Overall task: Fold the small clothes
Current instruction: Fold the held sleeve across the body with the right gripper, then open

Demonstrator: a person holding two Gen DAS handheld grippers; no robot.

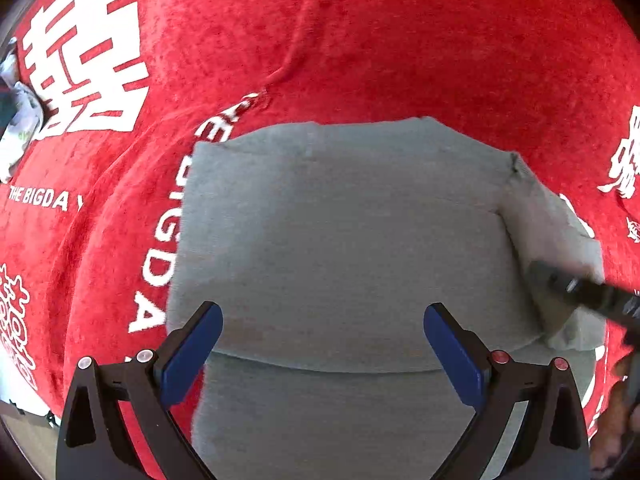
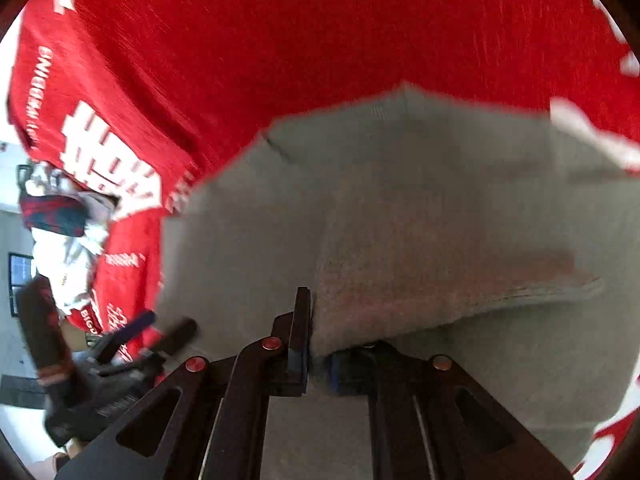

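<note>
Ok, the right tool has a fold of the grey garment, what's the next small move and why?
Probably lay that fold down on the grey garment and let go. The right tool pinches a raised layer of it over the red cloth, while the left tool hangs open above, gripping nothing.

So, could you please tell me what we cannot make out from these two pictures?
- Right wrist view: motion blur smears the grey garment and the red cloth's print.
- Right wrist view: a fold of the garment lies between the right tool's fingers and hides one pad.
- Left wrist view: the right tool is blurred and cut off by the edge.
- Left wrist view: the open left tool covers the garment's near edge.
</note>
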